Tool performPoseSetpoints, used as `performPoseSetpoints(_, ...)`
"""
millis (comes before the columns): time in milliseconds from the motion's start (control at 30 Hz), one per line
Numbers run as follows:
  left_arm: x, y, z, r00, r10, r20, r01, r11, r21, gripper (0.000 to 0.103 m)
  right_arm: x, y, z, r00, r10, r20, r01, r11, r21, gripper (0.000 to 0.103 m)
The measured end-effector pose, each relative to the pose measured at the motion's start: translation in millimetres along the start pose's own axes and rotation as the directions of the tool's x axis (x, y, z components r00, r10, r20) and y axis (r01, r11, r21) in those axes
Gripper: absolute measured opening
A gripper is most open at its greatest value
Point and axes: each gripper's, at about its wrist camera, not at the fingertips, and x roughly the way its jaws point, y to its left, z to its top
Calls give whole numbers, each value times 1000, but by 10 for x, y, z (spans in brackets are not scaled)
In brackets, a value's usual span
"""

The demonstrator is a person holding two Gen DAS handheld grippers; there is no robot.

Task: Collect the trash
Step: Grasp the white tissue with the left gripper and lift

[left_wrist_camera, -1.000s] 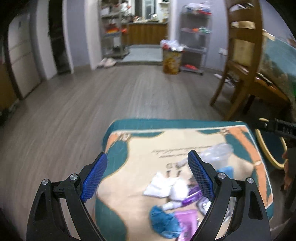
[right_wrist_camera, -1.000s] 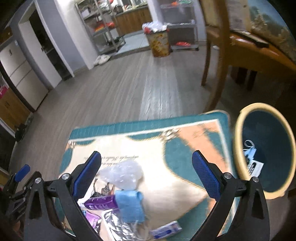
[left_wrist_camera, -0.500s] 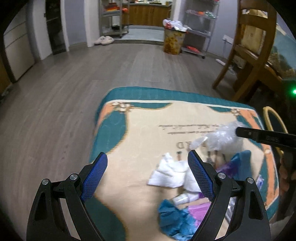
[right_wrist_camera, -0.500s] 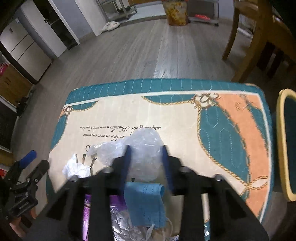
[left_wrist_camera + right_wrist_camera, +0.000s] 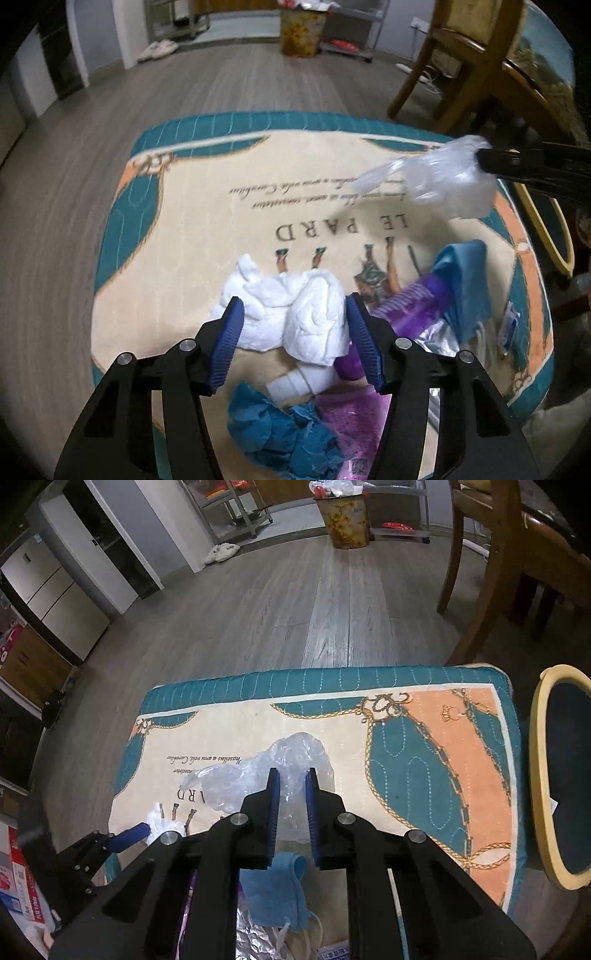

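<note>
clear plastic bag [image 5: 291,760] | now clamped in right tongs [image 5: 291,799], lifted off worktop [image 5: 424,760] vs 0.5 s ago | left tongs [image 5: 293,341] narrowed, straddling white tissue wad [image 5: 295,314], not clenched | next: bin [image 5: 535,775] at right

Left gripper [image 5: 293,334] jaws spread wide, pointing 12 o'clock, tilted down. Right gripper [image 5: 291,805] jaws nearly closed, narrow gap, pointing 12; it enters the left view from 3 o'clock.
</note>
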Motion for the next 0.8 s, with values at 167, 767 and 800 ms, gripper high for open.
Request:
performPoseSetpoints(167,33,62,-9,1000,-3,-17,2,999,-32,49,-104,-54,18,1000,-2,23,1,1000,1,13)
performPoseSetpoints(767,-329,-3,92,993,-4,116,2,1000,16,16,-438,-142,-8,997,-27,69,28,999,-24,13)
performPoseSetpoints(800,-403,-20,121,990,-4,140,1,1000,20,16,-469,-153,-3,997,-26,75,27,999,-21,13)
